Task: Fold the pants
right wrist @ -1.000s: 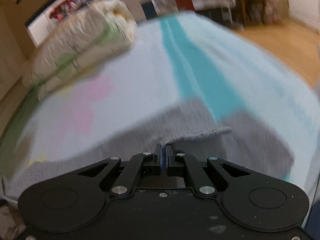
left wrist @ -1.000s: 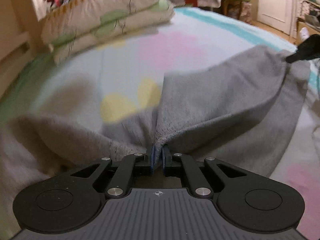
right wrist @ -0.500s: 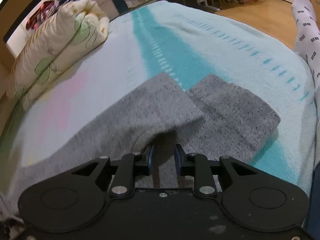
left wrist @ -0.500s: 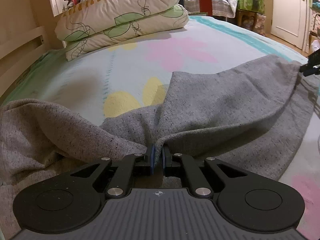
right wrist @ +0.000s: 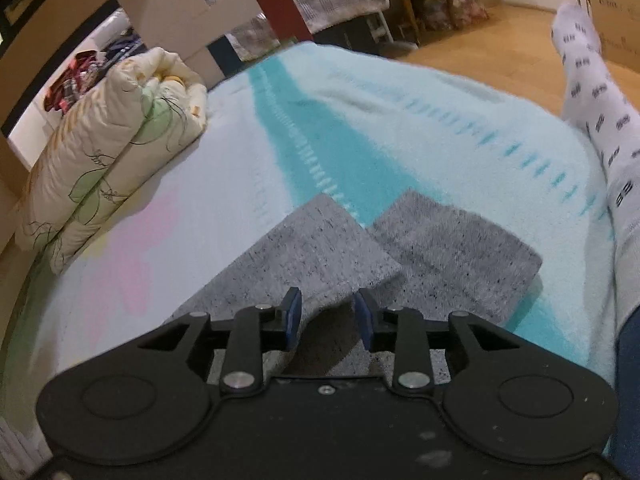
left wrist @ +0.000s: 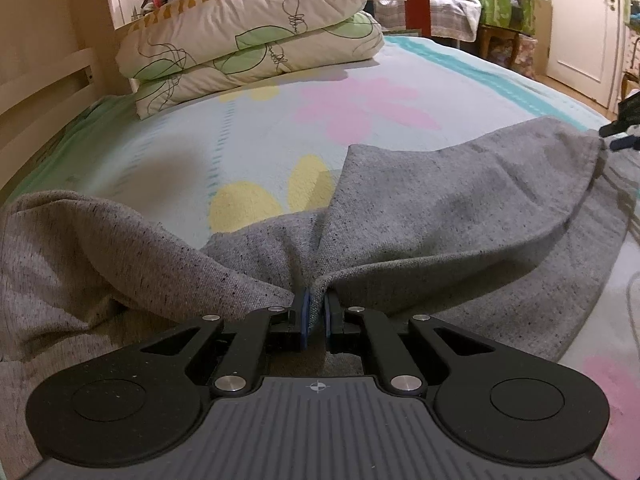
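Grey knitted pants (left wrist: pixel 440 216) lie on the flowered bedspread (left wrist: pixel 280 128), one leg laid over the other. My left gripper (left wrist: pixel 315 316) is shut on a pinched fold of the pants' cloth. At the far right of the left wrist view the tips of the right gripper (left wrist: pixel 618 136) hover beside the pants' far end. In the right wrist view the two leg ends (right wrist: pixel 320 248) lie flat, side by side. My right gripper (right wrist: pixel 327 314) is opening just above the edge of the nearer leg end; its pads do not press the cloth.
Two stacked pillows (left wrist: pixel 256 40) lie at the head of the bed, by the wooden bed frame (left wrist: pixel 44 92). A person's leg in a white patterned sock (right wrist: pixel 592 92) rests on the bed's right edge. Furniture and a door (left wrist: pixel 580 20) stand beyond the bed.
My right gripper has let go of the leg end and its jaws have spread; the leg end now lies flat on the bed. The left gripper keeps its grip in place.
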The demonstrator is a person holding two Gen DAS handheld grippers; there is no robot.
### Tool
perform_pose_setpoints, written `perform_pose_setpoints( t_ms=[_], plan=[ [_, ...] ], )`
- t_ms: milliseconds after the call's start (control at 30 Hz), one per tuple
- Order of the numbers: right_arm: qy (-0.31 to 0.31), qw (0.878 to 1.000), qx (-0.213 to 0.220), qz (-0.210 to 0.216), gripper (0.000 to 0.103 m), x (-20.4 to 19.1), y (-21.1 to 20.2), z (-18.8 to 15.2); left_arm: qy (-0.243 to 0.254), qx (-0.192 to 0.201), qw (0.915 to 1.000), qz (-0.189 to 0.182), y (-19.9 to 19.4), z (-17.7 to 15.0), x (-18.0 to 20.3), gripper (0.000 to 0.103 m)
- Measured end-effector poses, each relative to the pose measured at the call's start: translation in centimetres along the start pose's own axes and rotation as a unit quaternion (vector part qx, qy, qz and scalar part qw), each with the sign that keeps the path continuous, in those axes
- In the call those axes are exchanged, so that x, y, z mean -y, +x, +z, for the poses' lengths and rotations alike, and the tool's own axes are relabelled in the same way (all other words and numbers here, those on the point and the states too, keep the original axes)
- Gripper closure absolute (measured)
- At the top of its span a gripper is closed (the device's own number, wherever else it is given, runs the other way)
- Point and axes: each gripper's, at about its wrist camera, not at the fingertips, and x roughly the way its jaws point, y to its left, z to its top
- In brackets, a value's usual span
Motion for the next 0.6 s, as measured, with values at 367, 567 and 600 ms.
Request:
perform_pose_setpoints(
  t_ms=[367,567,600],
  plan=[
    [0.060,0.997,-0.032,0.047,0.098,-0.1,3.4,0.7,0.003,0.012,0.9999,0.006,-0.2,0.3,0.0,0.096],
    [-0.104,0.992,0.041,0.053,0.099,-5.6,-0.9,3.2,0.026,0.081,0.9957,0.034,-4.0,2.8,0.7,0.096],
    [-0.130,0.988,0.059,0.053,0.099,-6.2,-2.3,3.5,0.035,0.095,0.9941,0.037,-5.0,3.0,1.2,0.096]
  ],
)
